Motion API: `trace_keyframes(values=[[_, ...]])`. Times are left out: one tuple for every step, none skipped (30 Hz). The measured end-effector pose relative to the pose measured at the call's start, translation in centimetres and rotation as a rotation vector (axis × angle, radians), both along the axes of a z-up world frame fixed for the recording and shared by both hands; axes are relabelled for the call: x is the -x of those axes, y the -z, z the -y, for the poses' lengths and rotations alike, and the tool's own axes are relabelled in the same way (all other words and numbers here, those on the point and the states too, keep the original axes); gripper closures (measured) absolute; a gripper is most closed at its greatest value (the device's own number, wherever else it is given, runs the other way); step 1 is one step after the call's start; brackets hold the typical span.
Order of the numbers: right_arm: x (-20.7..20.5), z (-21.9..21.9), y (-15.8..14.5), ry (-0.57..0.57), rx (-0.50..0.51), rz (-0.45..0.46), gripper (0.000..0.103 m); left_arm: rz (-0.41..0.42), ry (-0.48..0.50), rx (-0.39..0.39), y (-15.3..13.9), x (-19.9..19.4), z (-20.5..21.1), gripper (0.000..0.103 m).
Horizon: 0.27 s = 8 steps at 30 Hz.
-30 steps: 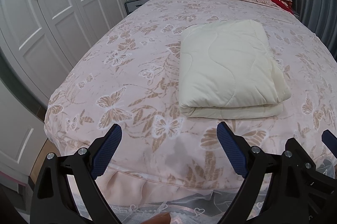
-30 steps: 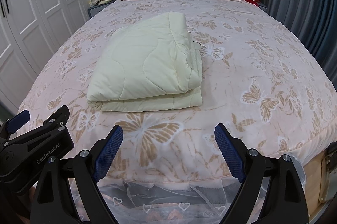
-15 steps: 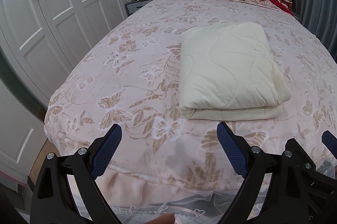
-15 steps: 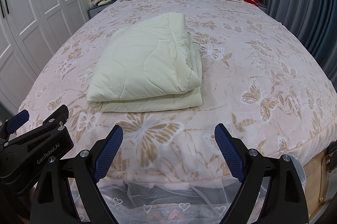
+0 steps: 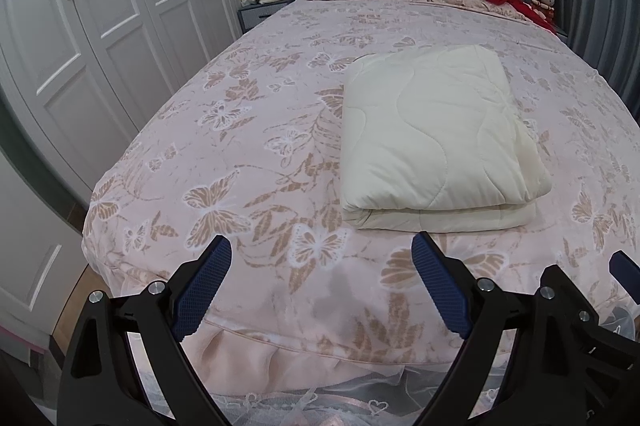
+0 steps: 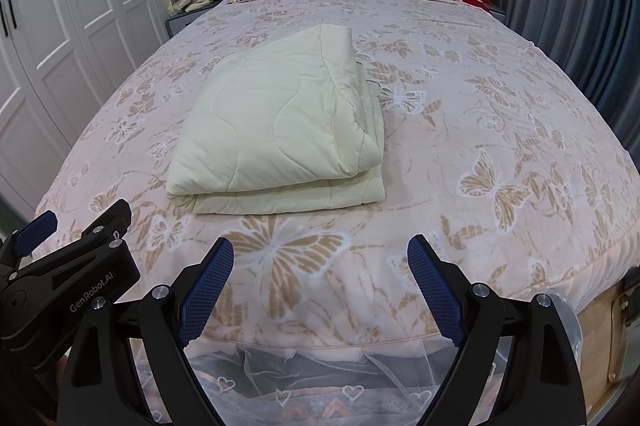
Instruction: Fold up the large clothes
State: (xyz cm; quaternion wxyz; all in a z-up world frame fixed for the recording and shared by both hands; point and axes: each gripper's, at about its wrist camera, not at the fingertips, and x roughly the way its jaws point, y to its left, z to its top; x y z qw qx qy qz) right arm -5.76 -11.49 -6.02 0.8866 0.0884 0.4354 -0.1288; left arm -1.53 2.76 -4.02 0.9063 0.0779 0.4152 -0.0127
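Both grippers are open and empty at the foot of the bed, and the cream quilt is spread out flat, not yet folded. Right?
Not quite: the cream quilt is already folded into a stacked bundle, as the right wrist view shows. The left gripper and right gripper are indeed open and empty.

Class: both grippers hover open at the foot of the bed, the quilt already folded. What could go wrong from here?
1. The folded cream quilted blanket has loose layers bunched along its right edge; gripping there may undo the fold.
2. The open right gripper and left gripper hover over the pink butterfly-print bedspread and might pinch it instead.
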Motion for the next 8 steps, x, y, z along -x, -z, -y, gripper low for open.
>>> trace_keyframes(values=[[0.01, 0.07, -0.08, -0.002, 0.001, 0.000, 0.017, -0.003, 0.003, -0.002, -0.01, -0.02, 0.03, 0.014], [0.01, 0.03, 0.00, -0.002, 0.003, 0.000, 0.017, -0.005, 0.001, -0.004, -0.02, 0.05, 0.08, 0.014], [-0.07, -0.13, 0.02, 0.002, 0.003, 0.002, 0.017, -0.004, 0.001, -0.004, -0.07, 0.09, 0.07, 0.014], [-0.06, -0.19, 0.05, 0.005, 0.002, 0.003, 0.017, -0.002, 0.003, -0.004, -0.12, 0.07, 0.06, 0.014], [-0.07, -0.26, 0.09, 0.008, 0.001, 0.003, 0.017, -0.002, 0.006, -0.006, -0.18, 0.03, 0.06, 0.014], [-0.06, -0.30, 0.04, 0.009, 0.002, 0.003, 0.017, -0.001, 0.009, -0.008, -0.22, 0.01, 0.08, 0.014], [-0.04, -0.22, 0.02, 0.007, 0.002, 0.004, 0.017, -0.002, 0.011, -0.009, -0.27, -0.03, 0.07, 0.014], [-0.03, -0.34, 0.00, 0.011, 0.004, 0.005, 0.017, -0.002, 0.011, -0.011, -0.25, -0.07, 0.08, 0.014]])
